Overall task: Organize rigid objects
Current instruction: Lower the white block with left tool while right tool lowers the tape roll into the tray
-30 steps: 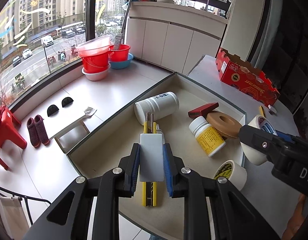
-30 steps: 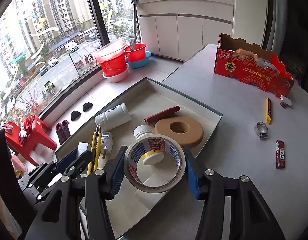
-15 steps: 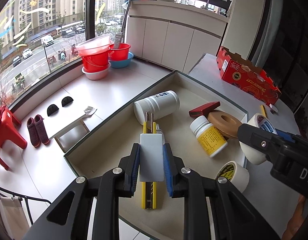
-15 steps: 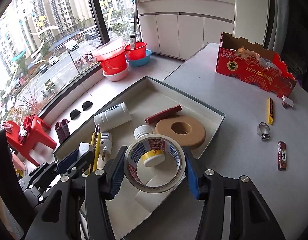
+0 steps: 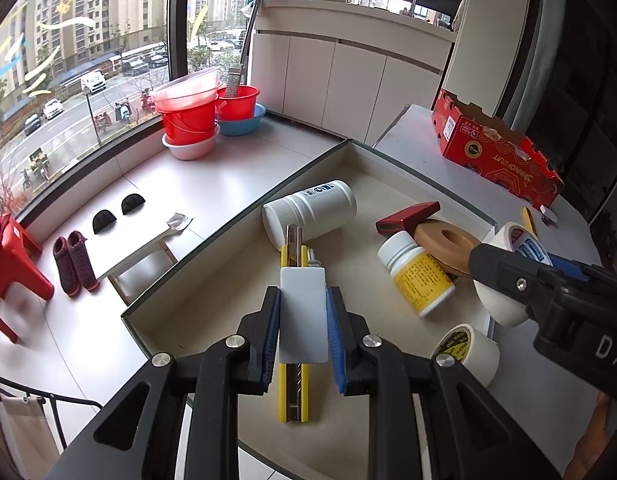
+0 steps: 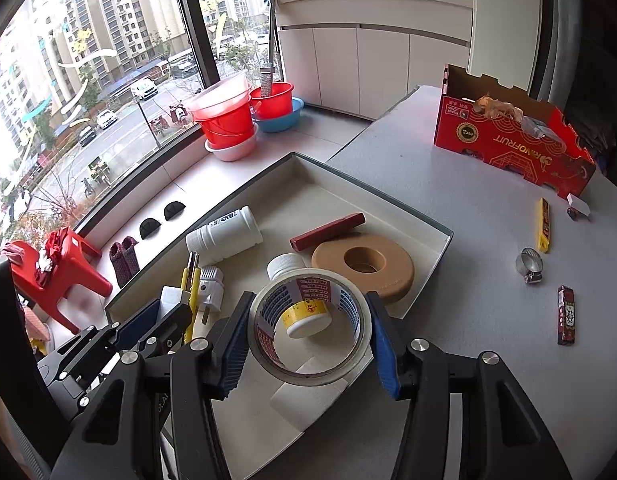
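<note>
Left gripper [image 5: 303, 322]: its jaws are clamping a small white block [image 5: 303, 312] just above the tray [image 5: 424, 168] floor, at the tray's near end.
Right gripper [image 6: 310, 336]: its jaws are gripping a clear tape roll [image 6: 308, 330] by its outer sides, holding it over the tray's near right corner.
Yellow utility knife [image 5: 293, 392]: lying lengthwise on the tray floor, directly under the white block, its blade end pointing at the far wall.
White plug [image 6: 209, 290]: lying in the tray just beside the knife.
Masking tape roll [image 5: 466, 348]: sitting at the tray's near right edge, below the right gripper's arm.
Small white bottle [image 5: 418, 274]: lying in the tray with a yellow label, its cap pointing toward the far side; in the right wrist view it is showing through the held tape roll's hole.
Tan ring [image 6: 362, 266]: lying flat in the tray, beyond the small bottle and near the right wall.
Dark red bar [image 6: 327, 232]: resting in the tray, touching the tan ring's far rim.
Large white bottle [image 5: 310, 212]: lying on its side in the tray, beyond the knife's tip.
Surface [image 6: 448, 208]: carrying the tray; right of the tray a hose clamp [image 6: 529, 265], a yellow knife [image 6: 542, 229] and a dark red wrapped stick [image 6: 566, 314] are lying apart.
Red carton [image 6: 512, 140]: standing on the surface well beyond the tray.
</note>
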